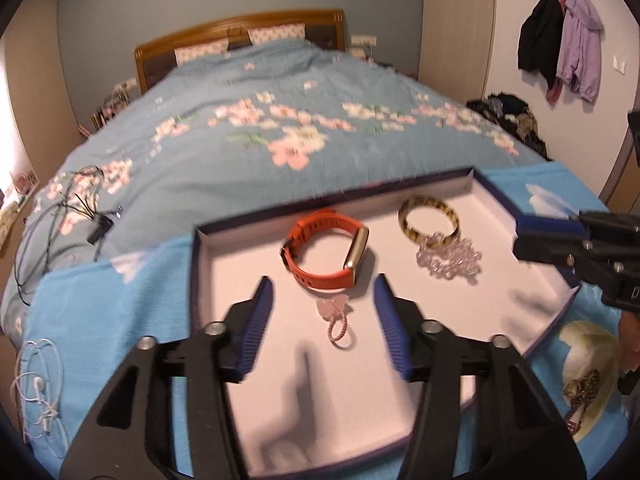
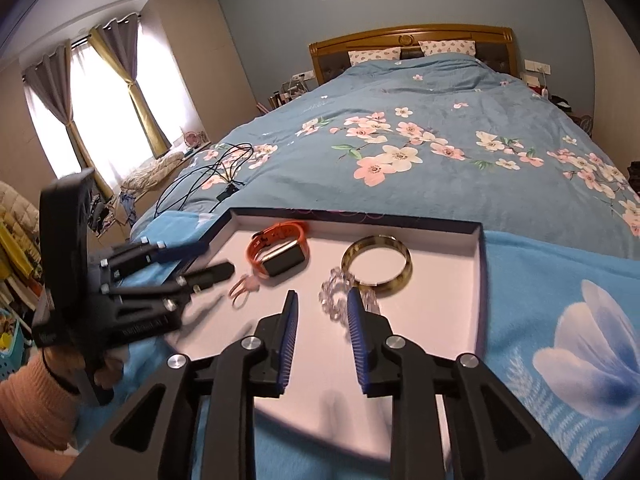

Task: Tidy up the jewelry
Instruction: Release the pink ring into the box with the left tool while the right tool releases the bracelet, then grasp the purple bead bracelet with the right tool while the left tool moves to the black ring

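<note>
- White-lined tray (image 1: 496,196) with dark rim lies on a blue towel (image 1: 120,304) at the foot of the bed (image 1: 280,92).
- In the tray: orange watch (image 1: 326,250), striped bangle (image 1: 428,216) with a clear bead bracelet (image 1: 450,258) touching its near side, small pink hair tie (image 1: 336,320) just in front of the watch.
- My left gripper (image 1: 324,300) hangs over the tray, jaws spread either side of the hair tie, pads clear of it.
- My right gripper (image 2: 322,312) has its jaws parted, nothing pinched; its right pad overlaps the bead bracelet in view, contact uncertain.
- Dark bead necklace (image 1: 580,396) lies on the towel outside the tray.
</note>
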A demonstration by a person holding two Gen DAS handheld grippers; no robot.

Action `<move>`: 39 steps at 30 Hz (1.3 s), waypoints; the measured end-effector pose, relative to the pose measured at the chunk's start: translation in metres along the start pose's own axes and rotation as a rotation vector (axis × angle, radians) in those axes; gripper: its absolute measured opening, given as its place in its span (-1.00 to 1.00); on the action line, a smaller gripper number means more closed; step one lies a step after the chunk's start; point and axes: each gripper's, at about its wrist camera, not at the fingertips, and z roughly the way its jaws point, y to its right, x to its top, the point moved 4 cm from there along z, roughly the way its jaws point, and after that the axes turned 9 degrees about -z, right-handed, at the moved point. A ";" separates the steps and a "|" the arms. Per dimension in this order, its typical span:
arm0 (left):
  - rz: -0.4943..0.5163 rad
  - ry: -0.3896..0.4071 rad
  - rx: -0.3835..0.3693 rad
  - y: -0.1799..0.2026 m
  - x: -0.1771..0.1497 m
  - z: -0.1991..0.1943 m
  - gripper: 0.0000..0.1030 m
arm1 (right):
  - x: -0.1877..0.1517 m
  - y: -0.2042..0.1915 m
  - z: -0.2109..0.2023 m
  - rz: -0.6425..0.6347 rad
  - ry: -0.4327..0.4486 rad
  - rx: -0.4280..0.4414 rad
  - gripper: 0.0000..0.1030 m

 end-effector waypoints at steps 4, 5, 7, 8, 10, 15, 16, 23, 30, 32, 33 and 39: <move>0.016 0.065 -0.009 -0.001 -0.002 -0.034 0.12 | -0.014 -0.007 -0.024 -0.028 0.009 0.001 -0.48; 0.019 0.080 -0.015 -0.001 -0.004 -0.044 0.12 | -0.020 -0.009 -0.032 -0.036 0.008 0.002 -0.48; 0.028 0.098 -0.023 -0.002 -0.009 -0.060 0.12 | -0.032 -0.012 -0.044 -0.046 0.000 -0.005 -0.48; 0.031 0.108 -0.023 -0.003 -0.013 -0.068 0.14 | -0.037 -0.013 -0.048 -0.052 -0.007 -0.009 -0.48; 0.041 0.114 -0.032 -0.004 -0.023 -0.081 0.17 | -0.049 -0.016 -0.055 -0.071 -0.028 -0.028 -0.48; 0.047 0.095 -0.034 -0.010 -0.053 -0.100 0.17 | -0.089 -0.018 -0.069 -0.082 -0.099 -0.061 -0.48; 0.044 0.087 -0.037 -0.012 -0.060 -0.102 0.17 | -0.098 -0.017 -0.072 -0.072 -0.117 -0.068 -0.48; 0.012 0.059 -0.058 -0.018 -0.088 -0.110 0.18 | -0.131 -0.018 -0.074 -0.019 -0.163 -0.074 -0.48; -0.002 0.041 -0.082 -0.015 -0.101 -0.114 0.20 | -0.136 -0.020 -0.073 0.008 -0.160 -0.078 -0.82; -0.007 0.037 -0.087 -0.016 -0.105 -0.115 0.20 | -0.137 -0.020 -0.074 0.014 -0.160 -0.074 -0.89; -0.007 0.035 -0.089 -0.015 -0.107 -0.116 0.20 | -0.137 -0.021 -0.075 0.013 -0.156 -0.079 -0.91; 0.001 0.023 -0.089 -0.014 -0.116 -0.117 0.20 | -0.123 -0.031 -0.088 -0.004 -0.072 -0.090 -0.97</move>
